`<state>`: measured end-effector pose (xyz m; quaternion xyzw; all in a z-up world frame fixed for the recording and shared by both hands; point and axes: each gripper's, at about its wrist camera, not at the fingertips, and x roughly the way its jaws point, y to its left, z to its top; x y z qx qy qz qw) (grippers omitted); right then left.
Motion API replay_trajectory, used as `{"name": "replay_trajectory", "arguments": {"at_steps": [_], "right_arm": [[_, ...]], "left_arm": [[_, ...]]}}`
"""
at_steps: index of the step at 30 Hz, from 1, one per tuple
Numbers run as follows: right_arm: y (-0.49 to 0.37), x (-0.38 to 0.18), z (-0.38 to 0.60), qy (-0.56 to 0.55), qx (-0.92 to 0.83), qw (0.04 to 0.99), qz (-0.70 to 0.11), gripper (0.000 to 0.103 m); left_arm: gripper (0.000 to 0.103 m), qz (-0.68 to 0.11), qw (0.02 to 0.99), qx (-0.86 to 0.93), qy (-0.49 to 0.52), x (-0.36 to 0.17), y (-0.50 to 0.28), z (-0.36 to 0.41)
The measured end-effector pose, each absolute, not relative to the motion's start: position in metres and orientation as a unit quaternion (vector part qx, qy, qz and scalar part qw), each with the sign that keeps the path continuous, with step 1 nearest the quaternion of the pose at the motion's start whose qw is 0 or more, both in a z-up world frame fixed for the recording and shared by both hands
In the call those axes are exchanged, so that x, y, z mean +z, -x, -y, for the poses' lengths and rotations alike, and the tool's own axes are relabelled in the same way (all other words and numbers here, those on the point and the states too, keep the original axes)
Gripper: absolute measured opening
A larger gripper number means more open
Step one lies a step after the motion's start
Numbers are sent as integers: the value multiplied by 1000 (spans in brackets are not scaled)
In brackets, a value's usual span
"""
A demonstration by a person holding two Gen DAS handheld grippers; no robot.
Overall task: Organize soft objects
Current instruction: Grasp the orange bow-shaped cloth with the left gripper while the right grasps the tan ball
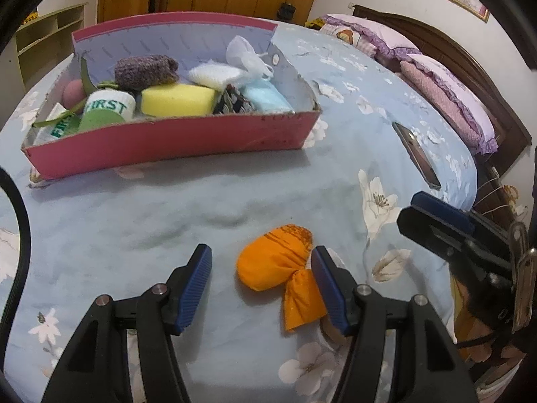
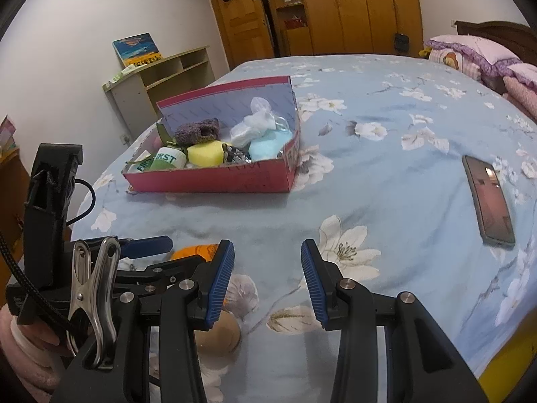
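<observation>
- Orange pouch (image 1: 280,257), left wrist view: it lies on the floral bedspread (image 1: 235,201) between the wide-open fingers of the left gripper (image 1: 261,287), its knotted tail touching the right finger, nothing clamped. The red box (image 1: 167,141) sits at 11 o'clock, holding a yellow sponge (image 1: 178,99) and other soft things; a phone (image 1: 416,154) lies at 2 o'clock.
- Right wrist view: the right gripper (image 2: 267,283) gapes wide over bare bedspread, holding nothing. Only a sliver of the pouch shows at 9 o'clock, behind the left gripper. A tan ball (image 2: 218,336), mostly hidden in the other view, lies under the left finger.
</observation>
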<state>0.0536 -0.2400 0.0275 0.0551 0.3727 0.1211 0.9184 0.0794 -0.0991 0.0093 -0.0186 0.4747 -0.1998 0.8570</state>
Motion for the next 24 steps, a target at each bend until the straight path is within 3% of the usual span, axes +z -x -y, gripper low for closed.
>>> {"name": "replay_trajectory", "arguments": {"at_steps": [12, 17, 24], "right_arm": [[-54, 16, 251, -72, 115, 914, -382, 43], [-54, 15, 251, -72, 115, 913, -384, 43], [-52, 14, 249, -72, 113, 911, -389, 43]], "left_arm": [[64, -469, 860, -199, -8, -1, -79, 119], [50, -460, 865, -198, -19, 0, -77, 120], [47, -450, 871, -199, -10, 9, -74, 109]]}}
